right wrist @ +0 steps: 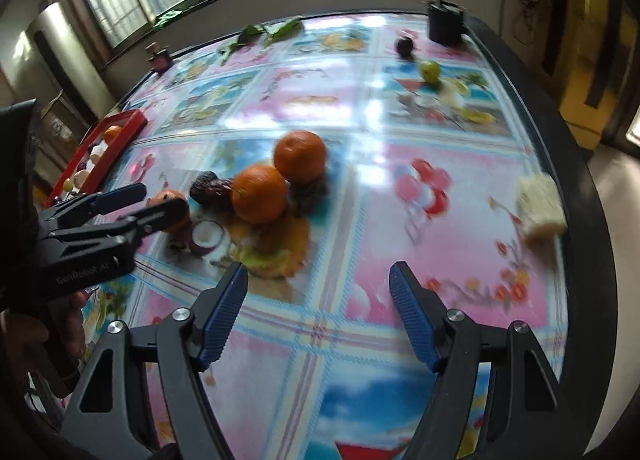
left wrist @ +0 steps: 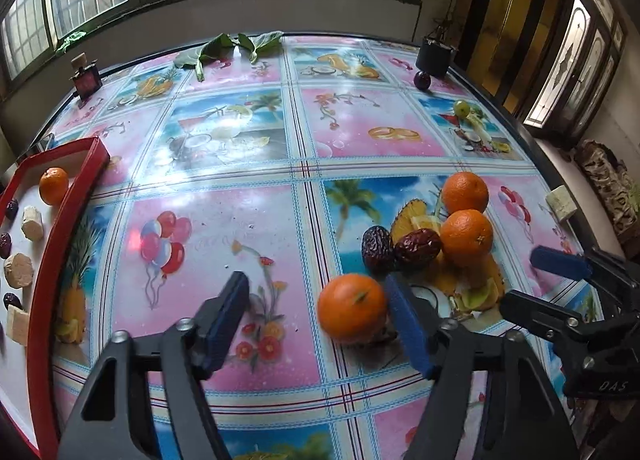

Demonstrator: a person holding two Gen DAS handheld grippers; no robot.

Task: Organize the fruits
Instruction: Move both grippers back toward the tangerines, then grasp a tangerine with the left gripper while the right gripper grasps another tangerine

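An orange [left wrist: 352, 308] lies on the table between the fingers of my left gripper [left wrist: 316, 284]. It touches the right pad, a gap separates it from the left pad, and the gripper is open. Just beyond sit two more oranges [left wrist: 466, 192] [left wrist: 466, 238] and two dark red dates [left wrist: 376, 244] [left wrist: 418, 246]. At the left, a red tray [left wrist: 68, 220] holds one orange [left wrist: 54, 185], dates and pale chunks. My right gripper [right wrist: 320, 272] hovers open over bare tablecloth, right of the orange pair [right wrist: 260, 194]. The left gripper [right wrist: 146, 200] shows there with the orange [right wrist: 166, 196] between its fingers.
A green fruit [left wrist: 462, 108] and a purple fruit [left wrist: 422, 80] sit at the far right near a black pot [left wrist: 436, 56]. Green leaves [left wrist: 232, 46] and a small bottle [left wrist: 86, 78] line the far edge. A pale block [right wrist: 540, 204] lies by the right edge.
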